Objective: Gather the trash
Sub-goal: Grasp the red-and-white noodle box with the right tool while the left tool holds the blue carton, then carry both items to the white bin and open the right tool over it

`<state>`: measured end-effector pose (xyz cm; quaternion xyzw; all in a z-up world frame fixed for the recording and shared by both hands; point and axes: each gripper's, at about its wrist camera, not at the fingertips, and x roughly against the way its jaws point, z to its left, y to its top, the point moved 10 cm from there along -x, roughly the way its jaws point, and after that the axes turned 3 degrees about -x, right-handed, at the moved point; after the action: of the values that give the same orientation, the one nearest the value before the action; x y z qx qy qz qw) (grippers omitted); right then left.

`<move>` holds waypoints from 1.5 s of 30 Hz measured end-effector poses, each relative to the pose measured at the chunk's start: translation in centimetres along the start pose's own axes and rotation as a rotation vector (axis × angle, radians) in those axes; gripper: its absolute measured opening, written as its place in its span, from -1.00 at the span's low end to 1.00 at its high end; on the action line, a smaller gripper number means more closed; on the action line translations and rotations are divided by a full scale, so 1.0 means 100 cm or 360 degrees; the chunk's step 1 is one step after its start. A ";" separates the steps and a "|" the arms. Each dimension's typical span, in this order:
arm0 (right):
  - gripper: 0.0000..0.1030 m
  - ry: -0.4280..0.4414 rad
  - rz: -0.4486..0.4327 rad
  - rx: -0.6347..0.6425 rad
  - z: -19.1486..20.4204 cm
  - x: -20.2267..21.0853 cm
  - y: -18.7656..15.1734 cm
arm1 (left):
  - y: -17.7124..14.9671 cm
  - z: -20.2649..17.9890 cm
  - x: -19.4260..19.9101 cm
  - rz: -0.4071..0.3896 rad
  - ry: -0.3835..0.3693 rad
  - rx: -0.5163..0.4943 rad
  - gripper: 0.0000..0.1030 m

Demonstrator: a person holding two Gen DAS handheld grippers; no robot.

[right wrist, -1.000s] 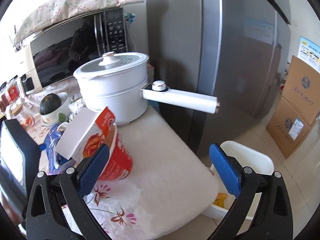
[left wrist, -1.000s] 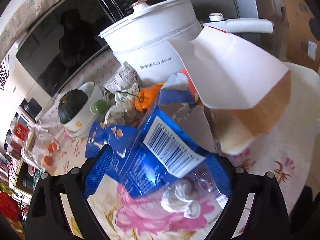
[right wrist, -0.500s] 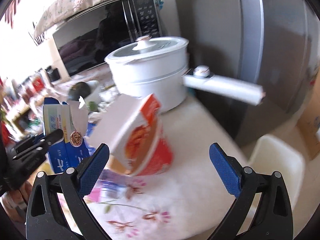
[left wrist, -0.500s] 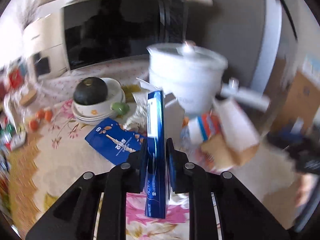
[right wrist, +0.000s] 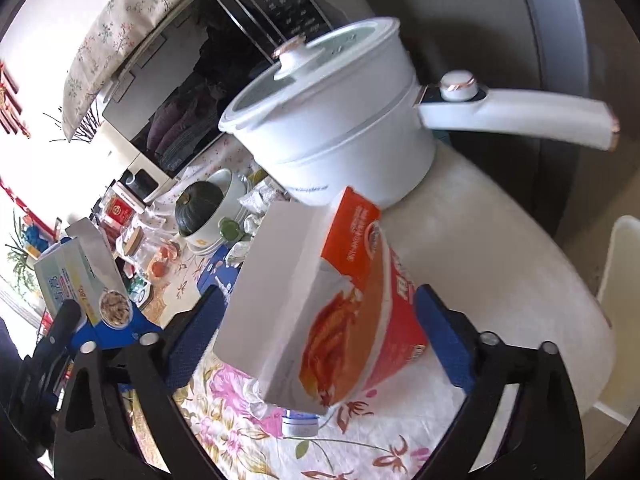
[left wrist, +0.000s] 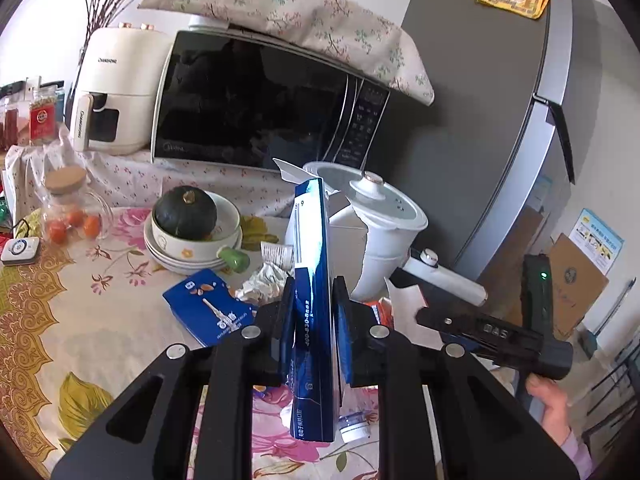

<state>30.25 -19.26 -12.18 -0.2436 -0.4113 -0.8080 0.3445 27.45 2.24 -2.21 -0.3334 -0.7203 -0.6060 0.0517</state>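
The grey refrigerator [left wrist: 492, 128] and the black microwave [left wrist: 256, 108] under its floral cloth stand behind the counter [left wrist: 80, 320], whose flowered covering carries the white electric pot [right wrist: 336, 120] with its long handle pointing right. A second ago the left claw [left wrist: 314, 320] was spread wide over a blue carton [left wrist: 312, 280] lying flat among the litter; now its pads are pressed tight on that carton, which stands on edge and is lifted clear above the counter, its torn top flap up in front of the pot. The right claw [right wrist: 320, 336] has dropped closer to the red noodle cup [right wrist: 360, 304] with its peeled white lid; its pads are wide apart, one on each side of the cup, and whether they touch it cannot be told. The cup sits on the counter just in front of the pot. A second blue carton [left wrist: 208, 308] lies flat near the stacked bowls [left wrist: 192, 244] holding a dark green squash [left wrist: 186, 212], with crumpled paper [left wrist: 262, 284] just beside it. A small clear bottle cap end [right wrist: 300, 420] peeks out below the cup.
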 end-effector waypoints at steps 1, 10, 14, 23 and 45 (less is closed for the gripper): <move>0.53 -0.0009 0.0007 0.0009 0.000 -0.003 -0.001 | -0.002 0.000 -0.001 0.0012 0.0000 0.0000 -0.64; -0.40 -0.0046 0.0008 0.0101 0.013 -0.017 -0.006 | -0.009 0.005 -0.006 0.0050 0.0034 0.0003 -0.64; -0.48 -0.0073 -0.0048 0.0137 0.016 -0.013 -0.005 | -0.010 0.012 -0.008 0.0058 0.0055 0.0041 -0.64; -0.50 -0.0010 -0.0153 0.0179 0.027 0.014 0.003 | -0.004 0.011 -0.002 0.0012 0.0042 0.0078 -0.64; 0.20 -0.0299 -0.0138 0.0508 0.021 0.006 -0.018 | -0.012 0.008 -0.011 0.0092 -0.0015 0.0135 -0.60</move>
<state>28.77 -16.97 -11.55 -0.2423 -0.5747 -0.7203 0.3037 27.90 2.42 -3.95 -0.3543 -0.7357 -0.5718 0.0798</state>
